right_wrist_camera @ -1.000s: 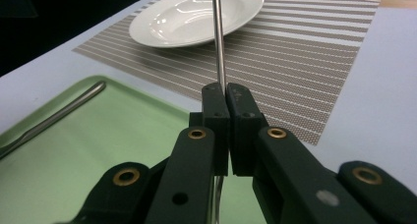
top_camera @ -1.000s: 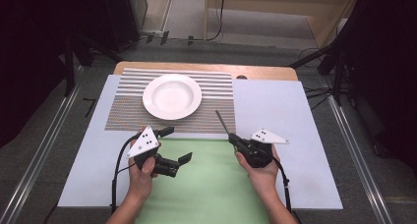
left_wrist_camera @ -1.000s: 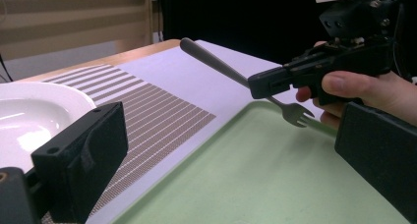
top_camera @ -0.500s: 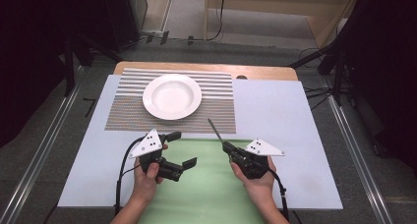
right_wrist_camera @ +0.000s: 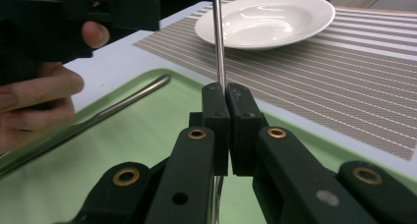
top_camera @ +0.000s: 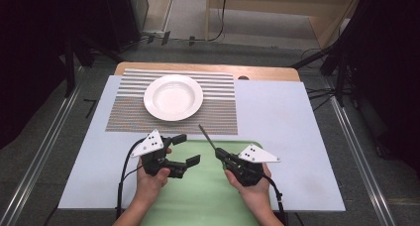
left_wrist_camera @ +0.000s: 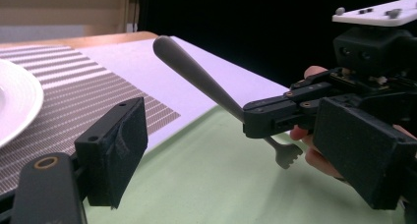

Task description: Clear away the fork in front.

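Right hand-held gripper (top_camera: 221, 155) clamps fork (top_camera: 207, 136) (above tray (top_camera: 208, 196)).

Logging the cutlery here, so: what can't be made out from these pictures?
- Fork, right gripper view: tines hidden below the shut right gripper.
- Second utensil on the green mat, right gripper view: one end runs off the left edge, type unclear.
- Plate, left gripper view: cut by the left edge.
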`<action>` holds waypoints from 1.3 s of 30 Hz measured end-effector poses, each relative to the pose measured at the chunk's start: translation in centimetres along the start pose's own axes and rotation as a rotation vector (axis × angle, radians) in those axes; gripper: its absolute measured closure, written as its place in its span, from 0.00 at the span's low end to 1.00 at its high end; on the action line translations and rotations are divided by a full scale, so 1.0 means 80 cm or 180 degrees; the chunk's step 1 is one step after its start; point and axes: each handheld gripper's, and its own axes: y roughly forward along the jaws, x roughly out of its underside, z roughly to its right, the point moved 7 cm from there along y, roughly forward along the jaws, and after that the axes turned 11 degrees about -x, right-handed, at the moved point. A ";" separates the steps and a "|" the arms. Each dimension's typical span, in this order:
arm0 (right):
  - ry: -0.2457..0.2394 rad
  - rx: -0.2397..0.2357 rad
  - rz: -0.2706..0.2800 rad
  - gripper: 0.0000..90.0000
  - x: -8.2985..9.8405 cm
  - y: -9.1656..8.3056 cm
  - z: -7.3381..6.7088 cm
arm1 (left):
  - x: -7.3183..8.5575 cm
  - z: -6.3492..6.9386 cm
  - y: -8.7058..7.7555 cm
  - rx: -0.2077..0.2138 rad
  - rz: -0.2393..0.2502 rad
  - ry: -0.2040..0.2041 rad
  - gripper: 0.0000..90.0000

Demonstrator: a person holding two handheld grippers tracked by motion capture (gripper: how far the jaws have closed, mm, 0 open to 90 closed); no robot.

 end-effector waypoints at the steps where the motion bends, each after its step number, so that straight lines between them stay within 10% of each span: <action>1: 0.0025 -0.0031 0.0004 0.96 0.000 0.001 -0.003 | 0.001 0.000 0.001 -0.0007 -0.0010 -0.0020 0.16; 24: -0.0082 -0.0276 0.0001 0.96 0.002 0.017 -0.036 | 0.003 0.002 0.008 -0.0097 -0.0089 -0.0266 0.56; 39: -0.0092 -0.0318 0.0017 0.96 0.001 0.019 -0.041 | 0.004 -0.002 0.008 0.0082 -0.0089 -0.0496 0.70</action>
